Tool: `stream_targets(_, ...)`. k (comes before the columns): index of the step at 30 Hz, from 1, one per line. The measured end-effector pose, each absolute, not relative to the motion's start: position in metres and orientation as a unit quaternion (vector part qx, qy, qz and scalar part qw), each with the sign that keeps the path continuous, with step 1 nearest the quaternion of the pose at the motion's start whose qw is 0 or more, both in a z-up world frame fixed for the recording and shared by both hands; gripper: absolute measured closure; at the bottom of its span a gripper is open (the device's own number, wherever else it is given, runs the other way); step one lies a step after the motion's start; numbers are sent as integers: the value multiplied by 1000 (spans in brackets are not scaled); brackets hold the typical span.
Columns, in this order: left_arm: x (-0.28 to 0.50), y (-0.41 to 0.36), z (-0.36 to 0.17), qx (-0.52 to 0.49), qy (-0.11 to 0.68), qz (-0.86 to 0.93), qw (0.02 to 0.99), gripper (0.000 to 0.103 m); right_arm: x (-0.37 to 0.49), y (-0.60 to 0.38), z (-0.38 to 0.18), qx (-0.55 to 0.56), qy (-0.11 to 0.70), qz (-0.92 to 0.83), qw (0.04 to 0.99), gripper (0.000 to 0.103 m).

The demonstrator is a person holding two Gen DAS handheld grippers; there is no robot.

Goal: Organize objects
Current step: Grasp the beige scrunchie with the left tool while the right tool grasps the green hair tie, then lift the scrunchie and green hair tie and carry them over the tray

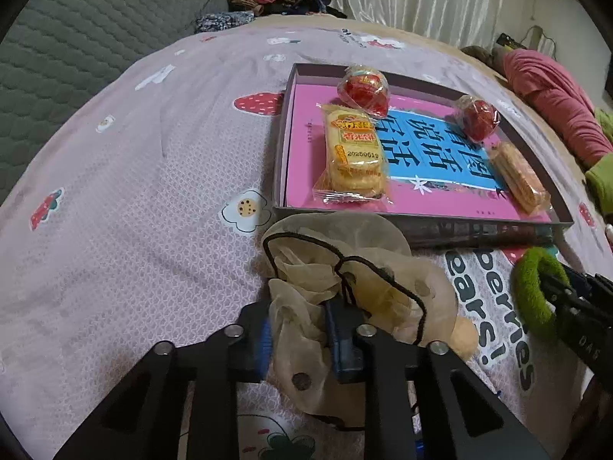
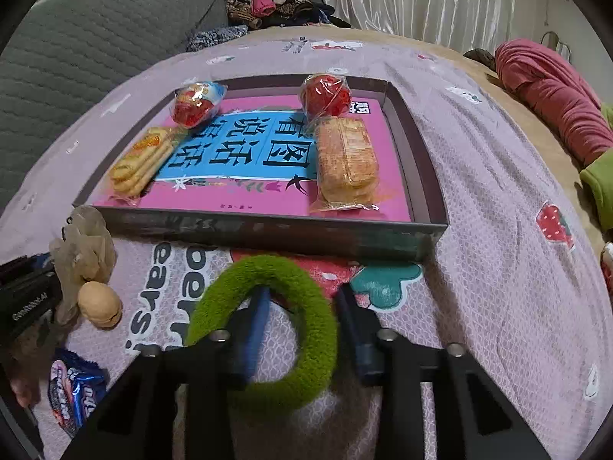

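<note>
While both hair ties are off the bed, the carrying step looks underway: the left tongs point(image 1: 302, 329) pinch the beige hair tie point(image 1: 345, 280), the right tongs point(image 2: 302, 326) pinch the green hair tie point(image 2: 276, 329), just before the box point(image 2: 253, 226). Next, probably lift over its wall and release among the snacks.

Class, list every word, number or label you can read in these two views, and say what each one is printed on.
"20250619": on the yellow cracker pack.
"看图说话写话": on the pink book in the box.
"berries", "ears!": on the bedsheet, partly hidden.
Red label on the cracker pack: too blurred to read.
Blue snack wrapper: lettering too warped to read.
White lettering on the left gripper: too small to read.
</note>
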State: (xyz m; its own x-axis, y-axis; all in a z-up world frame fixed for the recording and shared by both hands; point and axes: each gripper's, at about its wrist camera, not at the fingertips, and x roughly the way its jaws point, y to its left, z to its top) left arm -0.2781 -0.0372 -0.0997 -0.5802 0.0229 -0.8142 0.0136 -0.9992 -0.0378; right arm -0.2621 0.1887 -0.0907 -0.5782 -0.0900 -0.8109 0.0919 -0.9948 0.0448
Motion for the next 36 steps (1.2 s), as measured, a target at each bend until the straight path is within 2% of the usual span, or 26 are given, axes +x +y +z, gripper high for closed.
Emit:
stream_targets(3, -276, -41, -98, -454, -30, 890, 6, 90, -257, 193, -89, 448, -16, -892, 61, 86)
stream_targets(7, -272, -46, -95, -449, -42, 892, 11, 93, -252, 194, -84, 440, -20, -896, 63, 87)
stream_targets(23, -232, -36, -53, -417, -19, 909, 16, 94, -219, 190, -47, 412, -12, -908, 71, 88)
stream_targets(36, -187, -44, 7, -381, -15, 925, 11, 94, -177, 177, 19, 364, -1, -927, 86, 88)
